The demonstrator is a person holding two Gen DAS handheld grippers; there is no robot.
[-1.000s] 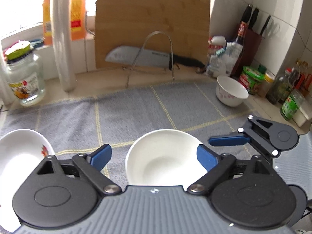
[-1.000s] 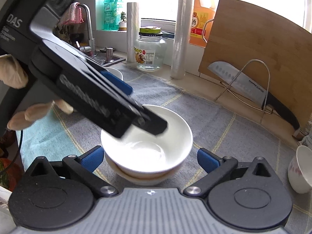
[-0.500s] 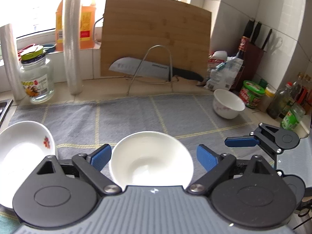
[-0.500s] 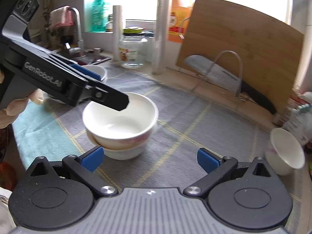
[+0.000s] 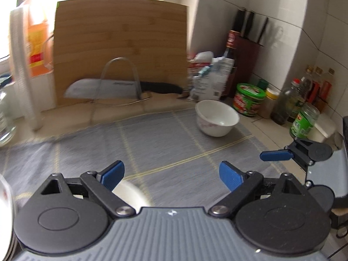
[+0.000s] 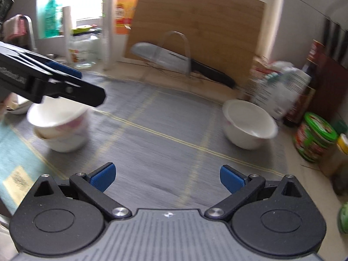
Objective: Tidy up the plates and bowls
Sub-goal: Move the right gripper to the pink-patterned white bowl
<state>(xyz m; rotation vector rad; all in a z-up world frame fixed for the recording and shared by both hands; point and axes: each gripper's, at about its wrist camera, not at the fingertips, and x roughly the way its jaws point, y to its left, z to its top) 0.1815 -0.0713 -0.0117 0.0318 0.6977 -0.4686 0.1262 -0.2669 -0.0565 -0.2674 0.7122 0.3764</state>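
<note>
Two white bowls are stacked (image 6: 61,128) on the grey mat (image 6: 165,148) at the left of the right wrist view. In the left wrist view only the stack's rim (image 5: 130,195) shows under my left finger. A single white bowl (image 5: 216,117) with a pink pattern stands at the mat's far right; it also shows in the right wrist view (image 6: 249,124). My left gripper (image 5: 171,174) is open and empty. It also shows above the stack in the right wrist view (image 6: 71,82). My right gripper (image 6: 167,176) is open and empty over the mat.
A cutting board (image 5: 121,50) with a cleaver (image 5: 108,89) on a wire stand leans at the back. Jars and bottles (image 5: 304,106) and a knife block (image 5: 248,61) line the right wall. A white plate's edge (image 5: 5,198) is at far left. A teal cloth (image 6: 17,169) lies left.
Both grippers have swung right, away from the stacked bowls. The stack has slid to the left of both views. The single bowl is now nearer and more central.
</note>
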